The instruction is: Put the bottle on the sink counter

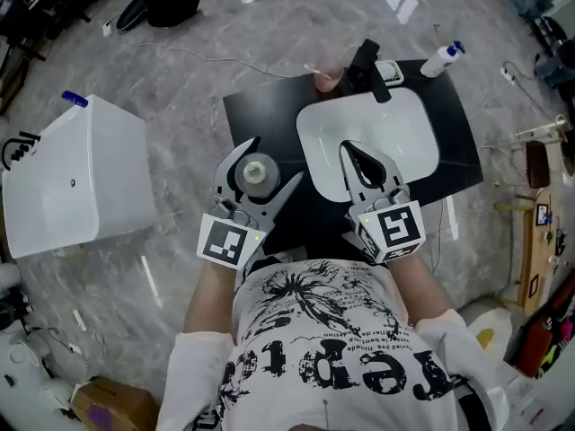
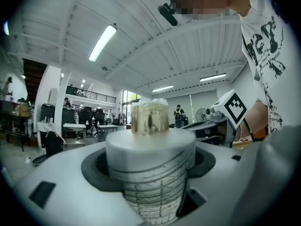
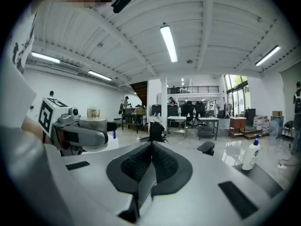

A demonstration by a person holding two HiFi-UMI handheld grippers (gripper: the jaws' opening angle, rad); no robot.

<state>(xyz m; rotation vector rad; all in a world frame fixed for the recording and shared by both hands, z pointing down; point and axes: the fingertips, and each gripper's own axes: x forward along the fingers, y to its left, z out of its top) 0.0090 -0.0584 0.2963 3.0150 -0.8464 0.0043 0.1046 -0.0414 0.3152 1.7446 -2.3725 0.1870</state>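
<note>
A white bottle with a pale cap stands upright between the jaws of my left gripper, which is shut on it. It is held over the near left part of the black sink counter. In the left gripper view the bottle fills the middle, its body lined with print. My right gripper is shut with nothing in it, above the white basin. The right gripper view shows the shut right gripper and, at the left, the held bottle.
A black faucet rises at the basin's far side. A white spray bottle with a blue top stands at the counter's far right corner. A large white box sits on the grey floor to the left.
</note>
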